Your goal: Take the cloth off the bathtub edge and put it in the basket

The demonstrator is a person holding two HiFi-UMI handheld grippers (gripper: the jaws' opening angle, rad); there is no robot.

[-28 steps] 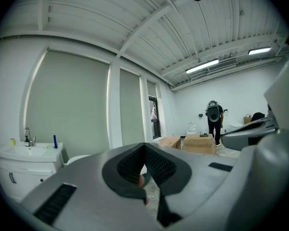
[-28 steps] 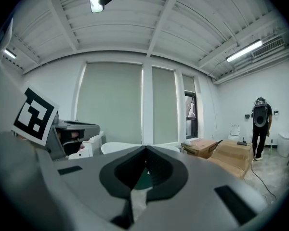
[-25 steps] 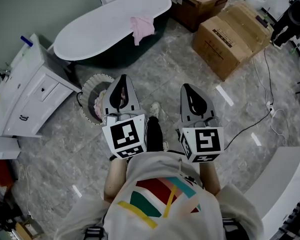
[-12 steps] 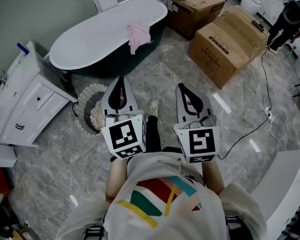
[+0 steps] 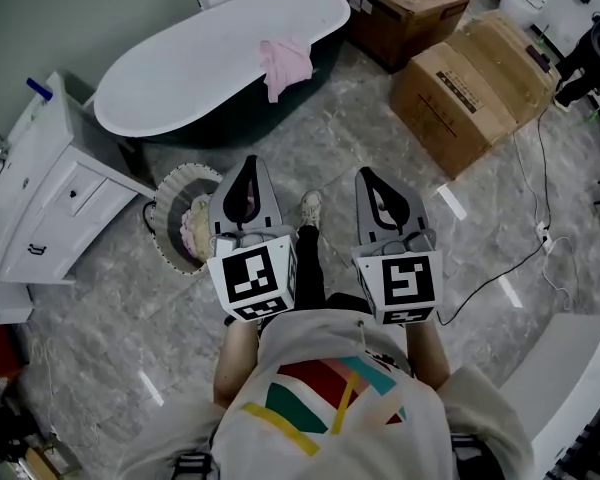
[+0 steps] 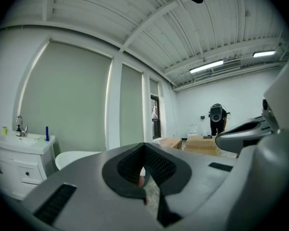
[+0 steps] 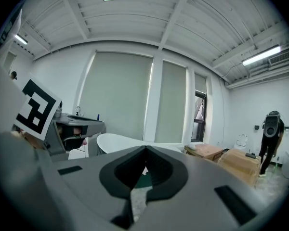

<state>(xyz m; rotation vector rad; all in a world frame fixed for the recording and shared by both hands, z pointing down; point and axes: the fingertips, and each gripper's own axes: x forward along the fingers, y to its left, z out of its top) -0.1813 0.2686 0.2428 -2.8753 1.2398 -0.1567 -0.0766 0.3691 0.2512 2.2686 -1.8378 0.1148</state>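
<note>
Toward the upper middle of the head view, the pink cloth (image 5: 285, 63) hung crumpled over the near rim of the white bathtub (image 5: 200, 68), one end trailing down its dark side. The left gripper (image 5: 247, 163) and right gripper (image 5: 368, 175) had their jaws pressed together on nothing. The cloth lay well above both tips, untouched. The basket (image 5: 180, 175) sat just left of the left gripper.

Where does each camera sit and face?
Head view: on the person's head, steeply down at bathtub, cloth, basket; shows left gripper, right gripper, shirt.
Left gripper view: rides the left gripper, along its shut jaws toward vanity and bathtub; right gripper at right edge.
Right gripper view: rides the right gripper, toward bathtub and boxes; left gripper's marker cube at left.
Shared: all three show the bathtub and boxes.
</note>
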